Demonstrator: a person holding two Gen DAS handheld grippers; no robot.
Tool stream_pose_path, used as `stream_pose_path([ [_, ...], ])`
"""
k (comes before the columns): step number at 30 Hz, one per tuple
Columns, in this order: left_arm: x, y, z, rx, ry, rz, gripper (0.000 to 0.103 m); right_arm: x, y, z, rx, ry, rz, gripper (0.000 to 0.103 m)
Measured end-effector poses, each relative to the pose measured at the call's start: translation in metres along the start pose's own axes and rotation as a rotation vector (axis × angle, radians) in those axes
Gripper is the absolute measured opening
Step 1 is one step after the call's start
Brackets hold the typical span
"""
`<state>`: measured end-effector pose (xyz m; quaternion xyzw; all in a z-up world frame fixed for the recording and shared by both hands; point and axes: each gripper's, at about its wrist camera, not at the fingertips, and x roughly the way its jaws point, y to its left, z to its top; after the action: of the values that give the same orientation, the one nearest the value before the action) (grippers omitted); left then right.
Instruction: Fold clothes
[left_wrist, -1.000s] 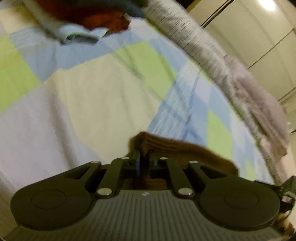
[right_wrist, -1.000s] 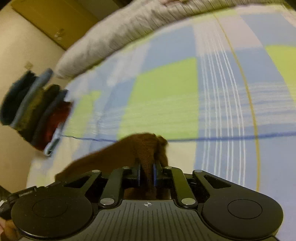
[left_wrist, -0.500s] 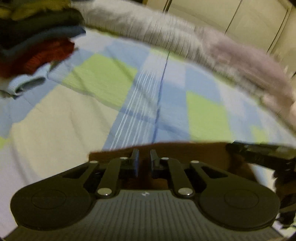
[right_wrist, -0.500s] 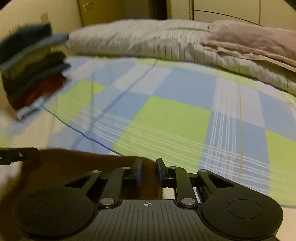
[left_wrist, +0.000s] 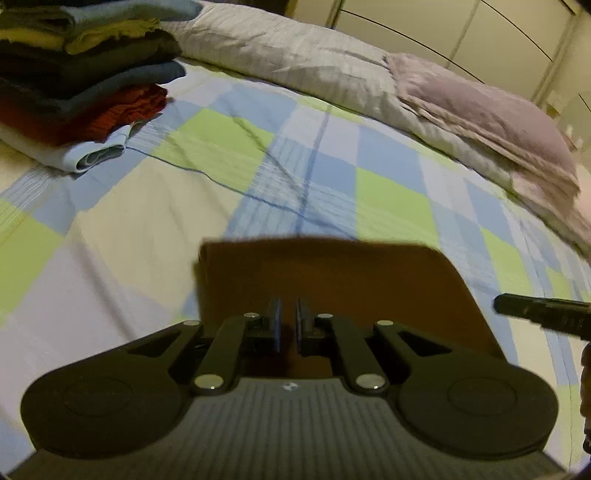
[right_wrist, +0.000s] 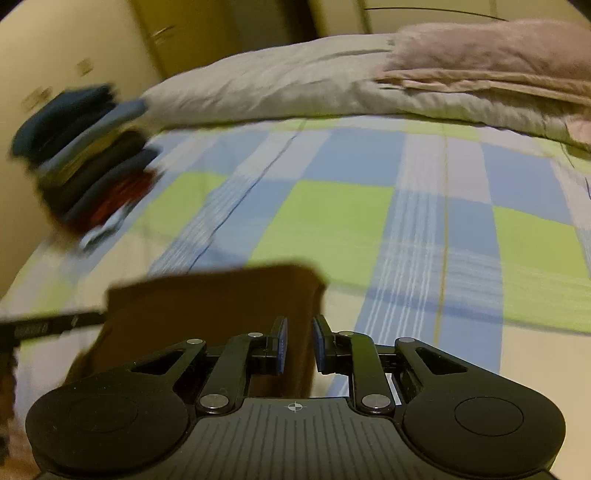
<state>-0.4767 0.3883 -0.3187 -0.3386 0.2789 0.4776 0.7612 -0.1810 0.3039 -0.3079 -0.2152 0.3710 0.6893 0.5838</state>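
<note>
Beyond the brown garment (left_wrist: 332, 280), the checked bedspread (left_wrist: 332, 166) lay bare through its middle, leaving broad room to pass. A stack of folded clothes (left_wrist: 81, 74) blocked the far left corner. A grey duvet (left_wrist: 295, 55) and a pinkish blanket (left_wrist: 487, 110) ran along the far edge as a low barrier.

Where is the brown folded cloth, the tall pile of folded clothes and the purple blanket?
brown folded cloth (left_wrist: 332, 273): left wrist view, middle of its flat top.
tall pile of folded clothes (left_wrist: 88, 74): left wrist view, dark layers at mid-stack.
purple blanket (right_wrist: 491, 55): right wrist view, its fuzzy top surface.
</note>
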Motion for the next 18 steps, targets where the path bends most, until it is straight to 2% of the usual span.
stream_pose_path([
  [3, -0.007, -0.008, -0.009, 0.018, -0.01, 0.026, 0.005, 0.01, 0.018, -0.035, -0.107, 0.057, -0.034, 0.019],
  [5, -0.011, -0.013, -0.015, 0.031, -0.016, 0.043, 0.007, 0.03, 0.015, -0.057, -0.118, 0.072, -0.073, 0.019],
  [8, -0.018, -0.021, -0.024, 0.049, -0.026, 0.069, 0.006, 0.034, 0.009, -0.052, -0.084, 0.08, -0.068, 0.02],
  [10, -0.023, -0.027, -0.03, 0.061, -0.032, 0.086, 0.005, 0.022, 0.01, -0.046, -0.079, 0.079, -0.064, 0.02],
  [12, -0.028, -0.032, -0.036, 0.073, -0.038, 0.103, 0.005, 0.003, 0.011, -0.045, -0.065, 0.035, -0.051, 0.02],
  [15, -0.034, -0.04, -0.045, 0.091, -0.046, 0.129, 0.005, 0.0, 0.016, -0.052, -0.073, 0.036, -0.051, 0.02],
  [18, -0.015, -0.033, -0.059, 0.067, 0.044, 0.179, 0.005, 0.001, 0.021, -0.059, -0.086, 0.052, -0.054, 0.02],
])
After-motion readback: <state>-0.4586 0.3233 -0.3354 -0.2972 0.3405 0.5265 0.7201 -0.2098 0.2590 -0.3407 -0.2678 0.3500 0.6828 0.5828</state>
